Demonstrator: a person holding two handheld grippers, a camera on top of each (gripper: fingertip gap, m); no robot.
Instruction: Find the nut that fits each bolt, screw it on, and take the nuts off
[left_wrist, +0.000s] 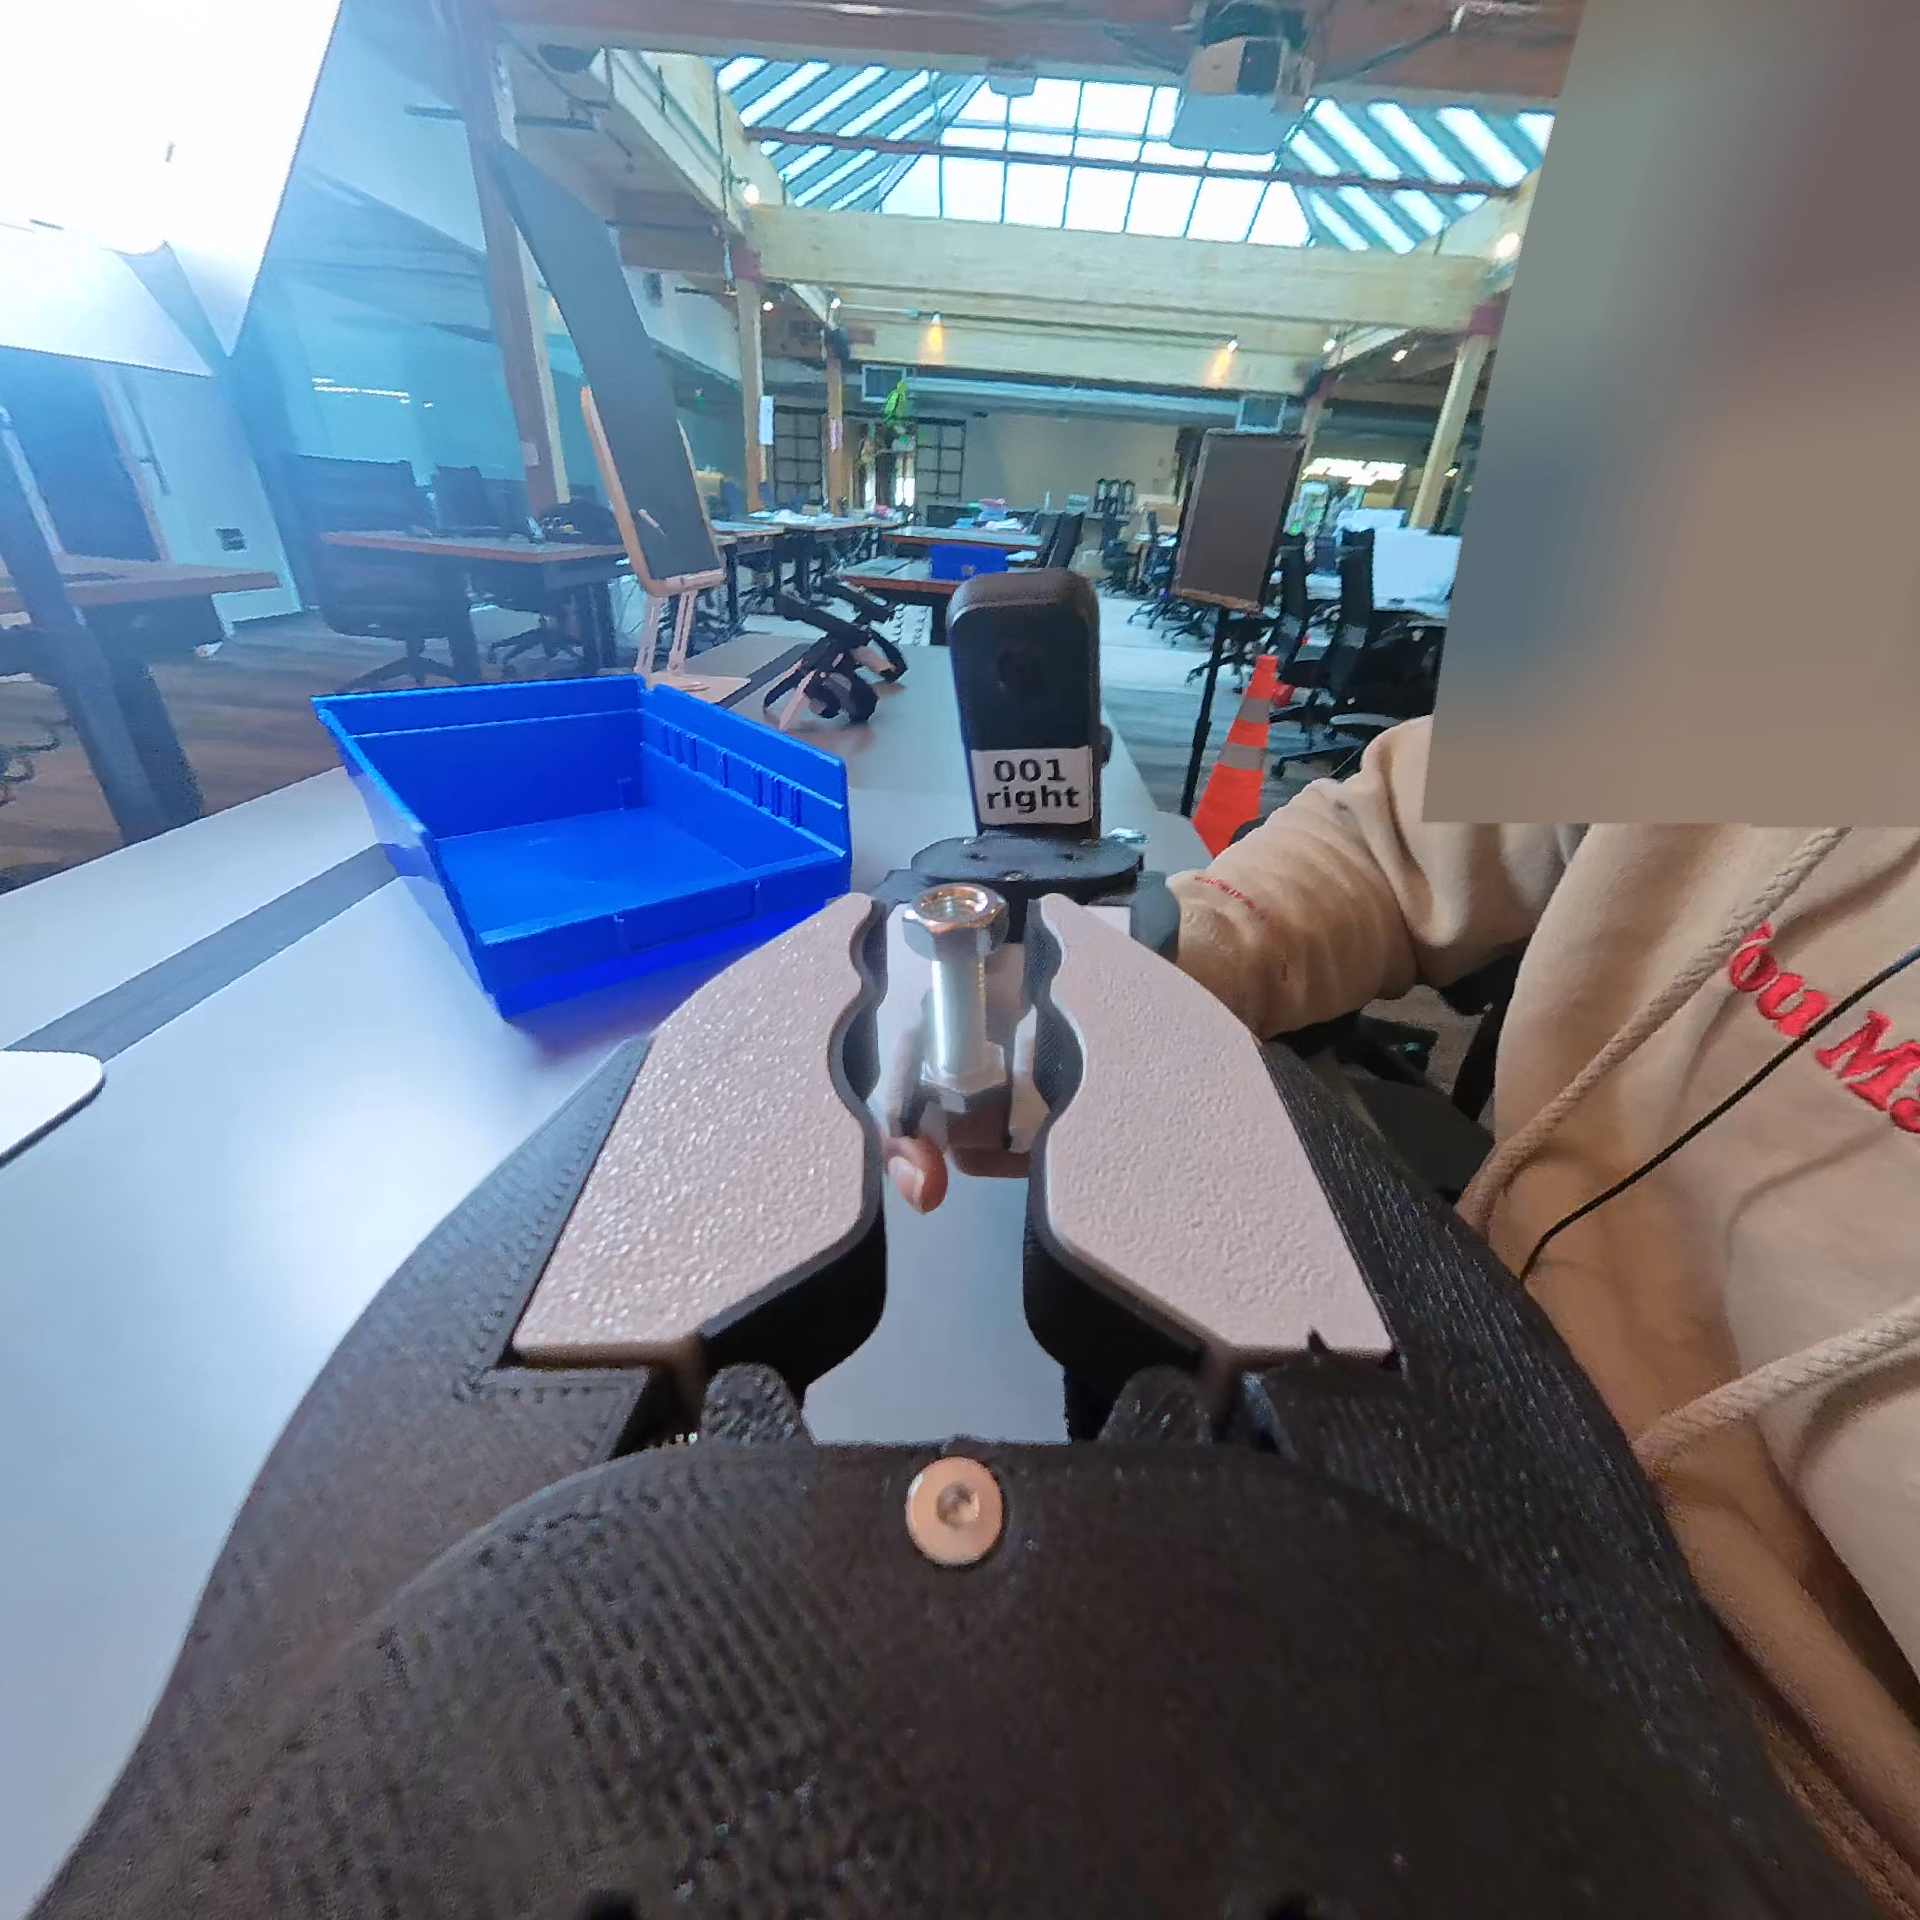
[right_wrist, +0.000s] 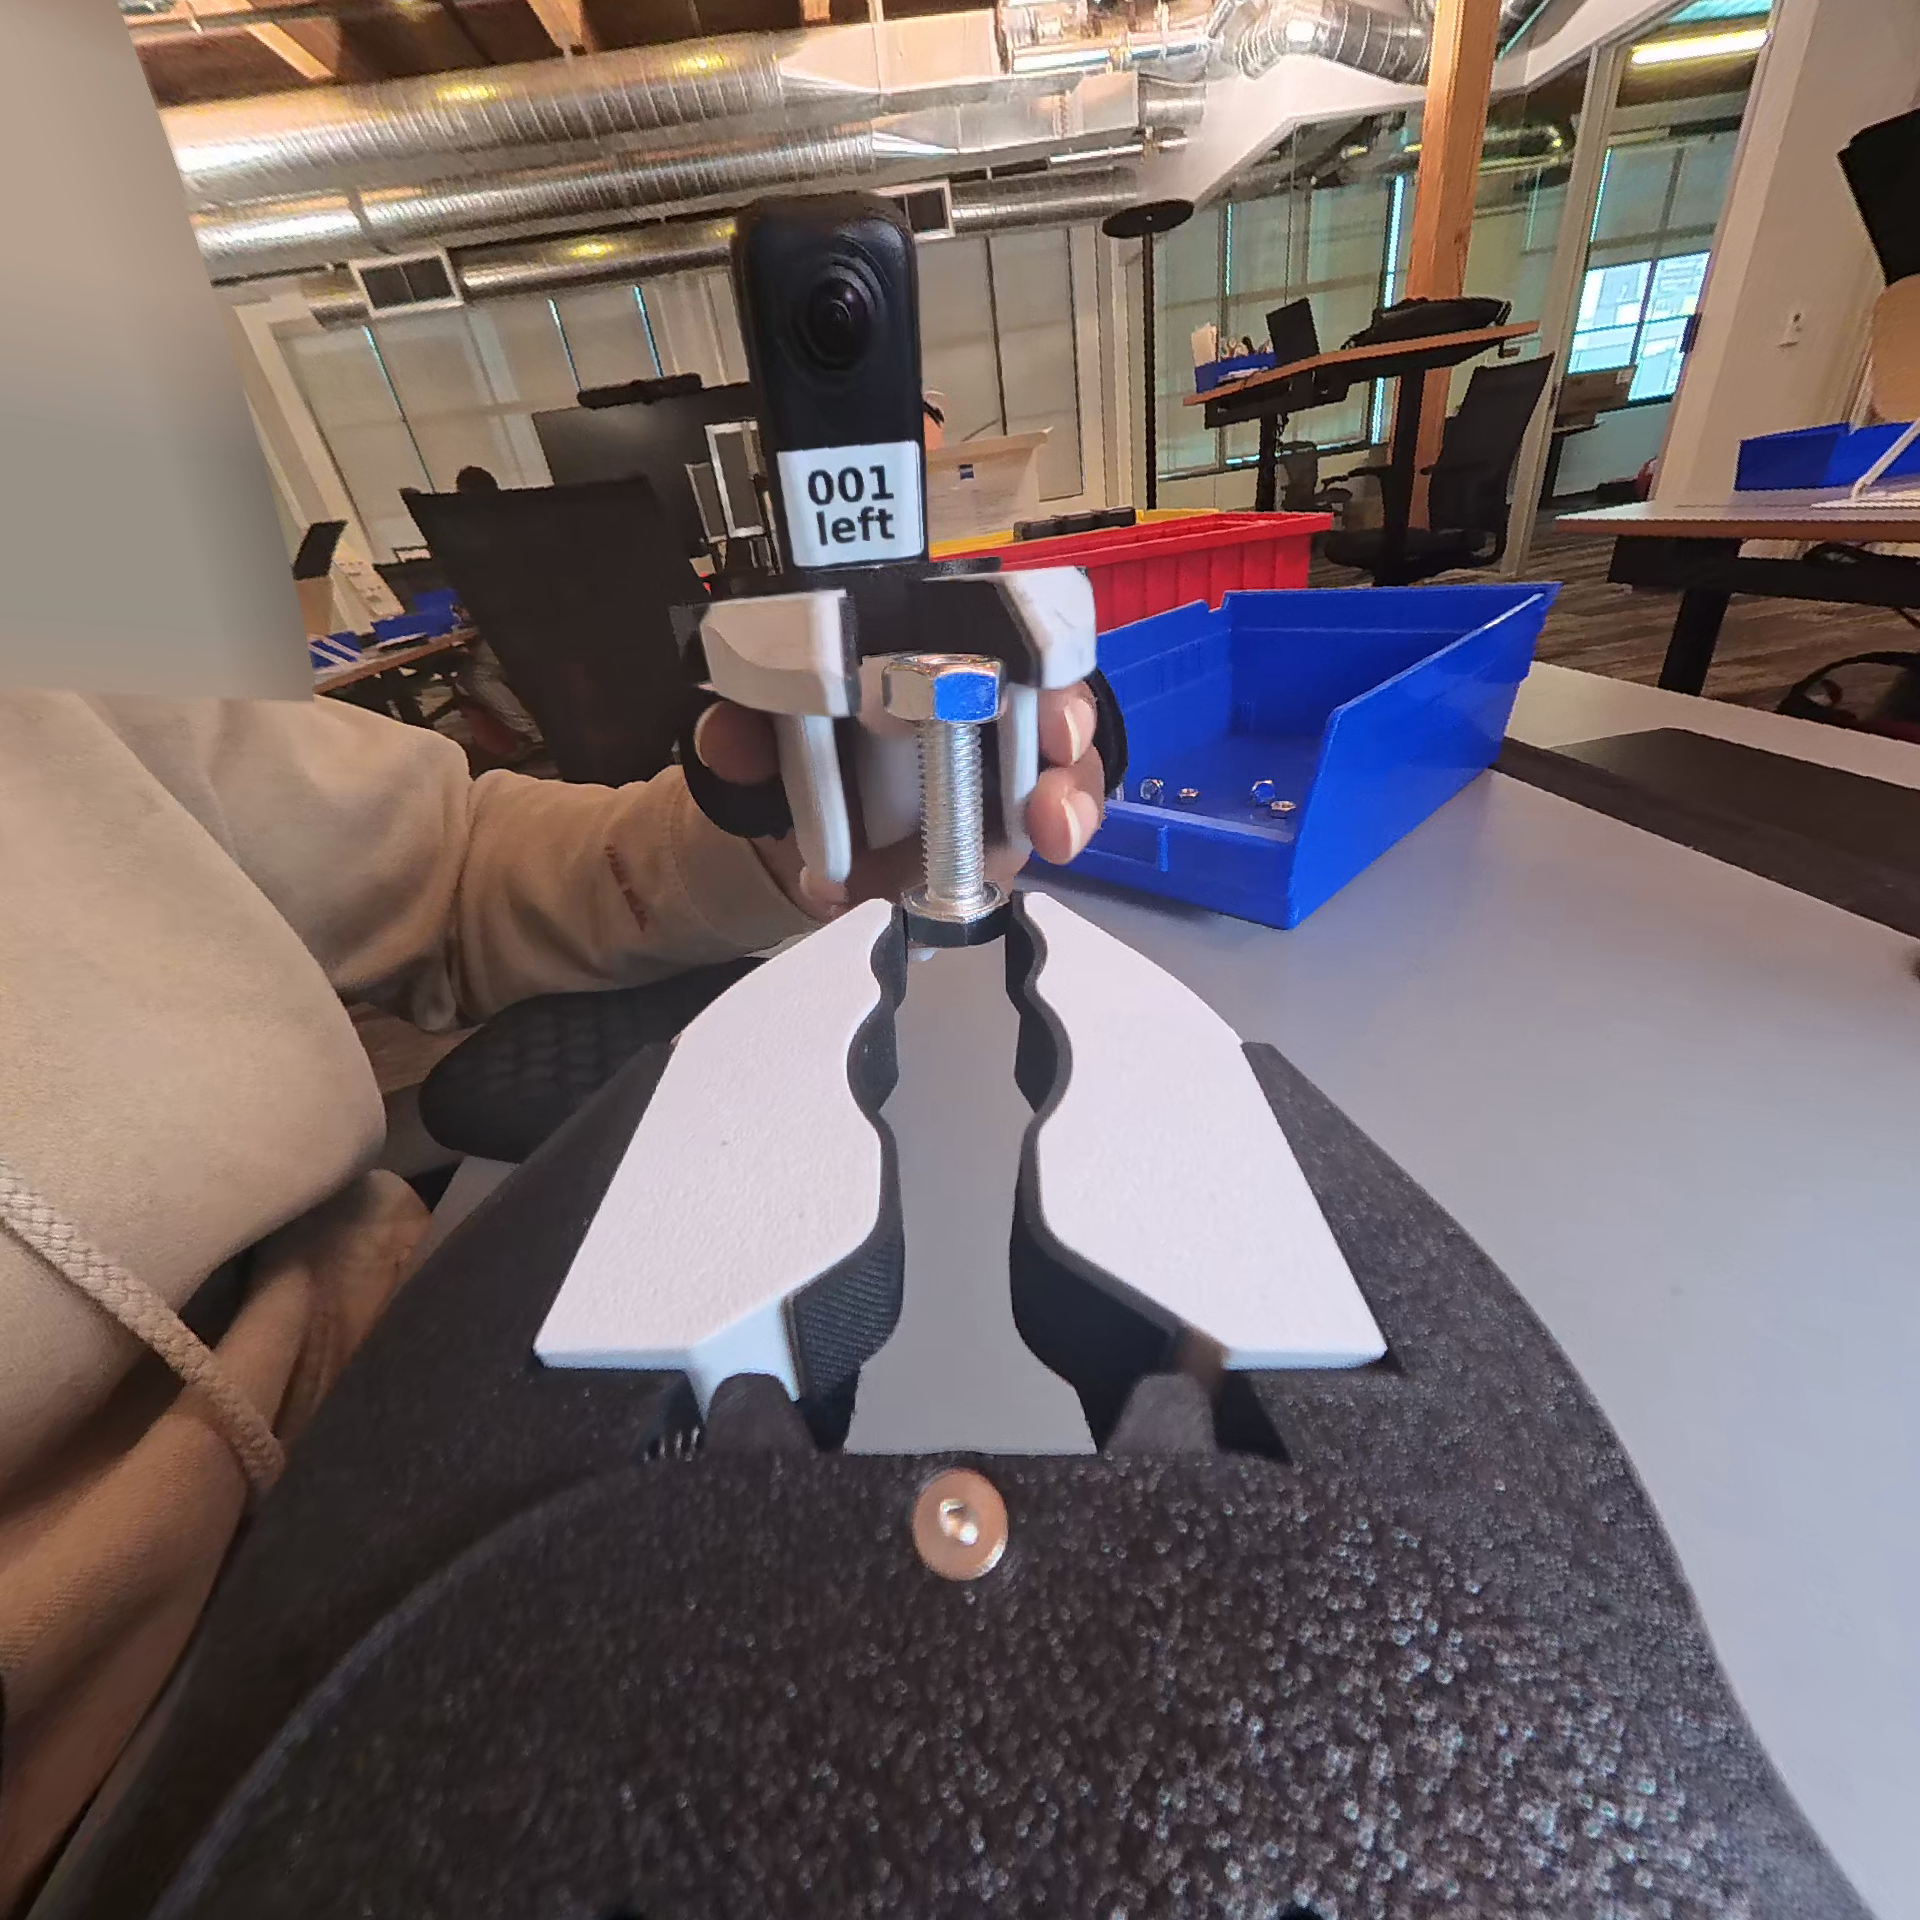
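Left gripper: level above the desk, pointing straight at the right gripper, which faces back at it tip to tip. In the right wrist view I see a person's hand wrapped round the left unit at frame centre, with a cream sleeve running off to the left edge.

Jaws, left: narrowed onto the hex head of the bolt, gripping it. Jaws, right: pinched on the nut at the other end of the threaded shank. The bolt spans the gap between the two sets of tips, held clear of the desk. In both views it runs vertically at frame centre. I read most of the shank as bare thread between head and nut.

Containers: a blue bin sits on the desk, right of centre in the right wrist view and left of centre in the left wrist view. Several small loose nuts lie on its floor near the low front lip. A red bin stands behind it; I cannot tell its contents.
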